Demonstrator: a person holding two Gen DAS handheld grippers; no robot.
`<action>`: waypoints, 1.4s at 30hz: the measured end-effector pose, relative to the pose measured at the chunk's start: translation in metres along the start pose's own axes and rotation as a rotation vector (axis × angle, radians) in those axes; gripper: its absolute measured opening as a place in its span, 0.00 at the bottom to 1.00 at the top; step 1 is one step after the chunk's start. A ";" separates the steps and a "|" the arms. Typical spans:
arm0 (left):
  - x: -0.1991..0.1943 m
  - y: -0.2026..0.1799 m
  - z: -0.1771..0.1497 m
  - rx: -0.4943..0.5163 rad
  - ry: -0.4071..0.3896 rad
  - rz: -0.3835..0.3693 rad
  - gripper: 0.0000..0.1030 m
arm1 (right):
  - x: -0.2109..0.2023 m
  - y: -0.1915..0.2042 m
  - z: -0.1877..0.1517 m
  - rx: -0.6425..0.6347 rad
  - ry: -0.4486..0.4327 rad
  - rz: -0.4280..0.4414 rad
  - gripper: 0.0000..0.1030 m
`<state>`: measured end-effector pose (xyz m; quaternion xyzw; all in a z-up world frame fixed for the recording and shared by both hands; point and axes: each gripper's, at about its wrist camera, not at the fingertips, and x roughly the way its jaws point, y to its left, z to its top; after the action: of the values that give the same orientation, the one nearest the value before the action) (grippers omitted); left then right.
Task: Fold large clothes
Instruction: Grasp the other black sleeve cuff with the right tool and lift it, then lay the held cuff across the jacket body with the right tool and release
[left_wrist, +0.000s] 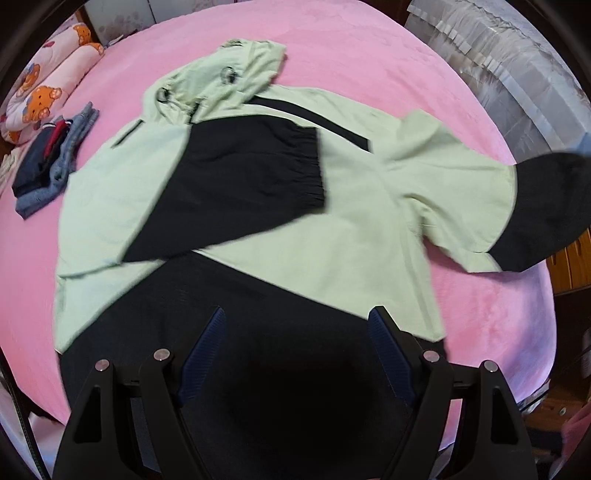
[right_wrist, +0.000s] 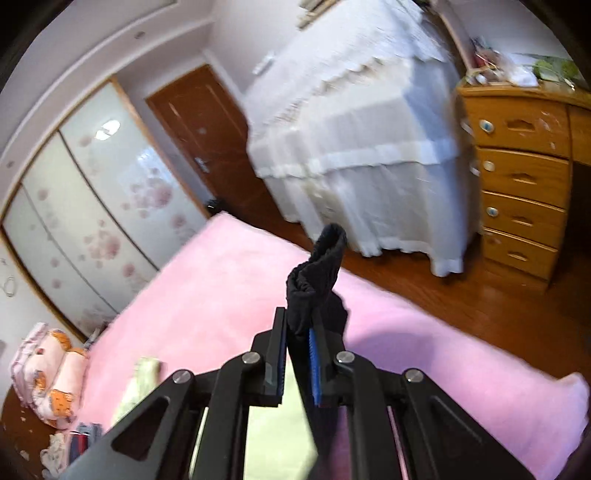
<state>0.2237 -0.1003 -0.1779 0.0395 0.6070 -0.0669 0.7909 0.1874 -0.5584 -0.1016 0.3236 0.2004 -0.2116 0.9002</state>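
A pale green and black hooded jacket (left_wrist: 354, 221) lies spread on the pink bed (left_wrist: 332, 48). Its left sleeve, with a black cuff (left_wrist: 258, 162), is folded across the chest. Its right sleeve (left_wrist: 546, 206) is lifted off the bed at the right. My left gripper (left_wrist: 295, 325) is open and empty, hovering above the jacket's black hem. My right gripper (right_wrist: 299, 325) is shut on the black cuff (right_wrist: 317, 280) of the right sleeve, held up above the bed (right_wrist: 207, 295). The pale green fabric (right_wrist: 273, 435) hangs below the fingers.
A pile of folded dark and blue clothes (left_wrist: 51, 162) lies at the bed's left side, beside a bear-print pillow (left_wrist: 48, 92). A white-draped piece of furniture (right_wrist: 362, 147), a wooden chest of drawers (right_wrist: 524, 177), a wardrobe (right_wrist: 85, 221) and a door (right_wrist: 207, 136) stand around the bed.
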 end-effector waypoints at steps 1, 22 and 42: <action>-0.004 0.013 0.001 0.003 -0.009 -0.002 0.76 | -0.004 0.017 -0.002 0.004 -0.008 0.025 0.09; 0.000 0.225 0.021 -0.023 -0.018 -0.075 0.76 | 0.056 0.286 -0.324 -0.445 0.341 0.221 0.10; 0.051 0.205 0.051 -0.141 -0.018 -0.316 0.76 | 0.070 0.246 -0.311 -0.392 0.733 0.208 0.49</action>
<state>0.3165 0.0923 -0.2175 -0.1124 0.6018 -0.1480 0.7768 0.3017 -0.1959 -0.2353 0.2185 0.5100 0.0513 0.8304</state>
